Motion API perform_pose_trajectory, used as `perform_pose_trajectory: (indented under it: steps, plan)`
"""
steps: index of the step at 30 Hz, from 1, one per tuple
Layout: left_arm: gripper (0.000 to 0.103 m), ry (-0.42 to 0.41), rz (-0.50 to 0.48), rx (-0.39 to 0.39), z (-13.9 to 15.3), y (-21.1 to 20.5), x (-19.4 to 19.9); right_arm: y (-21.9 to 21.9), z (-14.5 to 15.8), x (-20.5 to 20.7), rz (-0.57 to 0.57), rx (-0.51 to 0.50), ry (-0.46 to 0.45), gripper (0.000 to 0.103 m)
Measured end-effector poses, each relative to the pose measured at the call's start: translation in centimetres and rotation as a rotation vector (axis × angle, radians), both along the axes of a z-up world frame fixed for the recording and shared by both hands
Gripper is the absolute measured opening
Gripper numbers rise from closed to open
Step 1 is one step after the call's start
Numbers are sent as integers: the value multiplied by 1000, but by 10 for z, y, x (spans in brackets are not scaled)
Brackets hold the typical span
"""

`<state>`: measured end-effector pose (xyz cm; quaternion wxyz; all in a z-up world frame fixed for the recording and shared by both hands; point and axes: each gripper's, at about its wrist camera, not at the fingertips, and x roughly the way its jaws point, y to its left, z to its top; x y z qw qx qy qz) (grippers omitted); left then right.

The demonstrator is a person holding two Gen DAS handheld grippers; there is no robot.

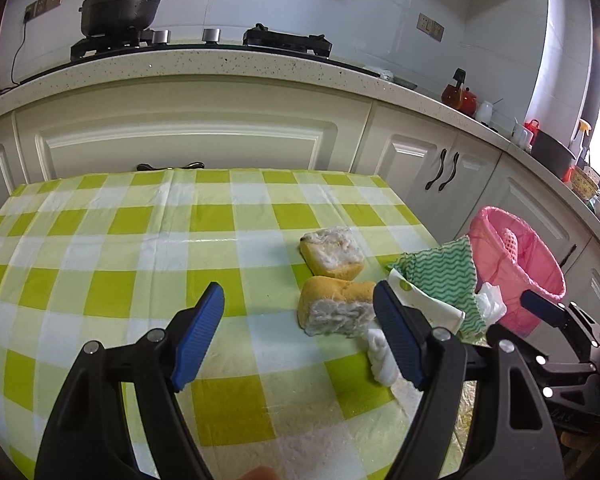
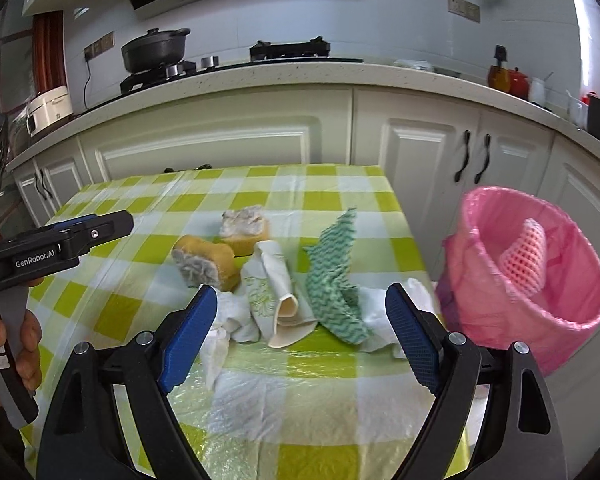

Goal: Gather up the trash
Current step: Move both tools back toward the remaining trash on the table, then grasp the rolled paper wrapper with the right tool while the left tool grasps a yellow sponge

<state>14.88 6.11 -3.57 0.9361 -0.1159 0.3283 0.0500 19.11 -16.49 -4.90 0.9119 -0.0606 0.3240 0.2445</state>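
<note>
The left claw (image 1: 300, 332) stands released over the checked counter (image 1: 100, 240), nothing between its blue pads; one yellow sponge (image 1: 336, 312) lies just beside its right finger, a second sponge (image 1: 332, 254) just beyond. The right claw (image 2: 302, 336) is released too. Ahead of it lie a rolled cream cloth (image 2: 280, 296), a green wavy rag (image 2: 336, 280) and white tissue (image 2: 236, 320). The pink-lined bin (image 2: 512, 284) stands off its right side, pink foam netting (image 2: 526, 260) inside.

L gripper (image 1: 300, 336) jaws wide apart, nothing between, tilted down. R gripper (image 2: 302, 340) same. Bare hand (image 2: 4, 344) grips L handle.
</note>
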Motion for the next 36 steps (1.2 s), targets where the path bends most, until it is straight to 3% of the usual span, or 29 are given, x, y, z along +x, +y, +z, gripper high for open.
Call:
perform_pose_trajectory:
  steps: [16,18,20,26,36]
  plan:
    - [74,19,-4,-31,-13,6,10,31,-32,33,88,-41,113,39]
    - [74,25,-22,-34,-14,1,13,32,-36,35,90,-50,119,24]
    - [74,37,-36,-39,-17,-3,18,29,-36,34,83,-50,116,20]
    - [79,77,-74,-52,-33,-20,37,24,-38,34,85,-40,121,18]
    - [79,142,-87,-41,-52,-32,68,19,-35,35,87,-25,134,18]
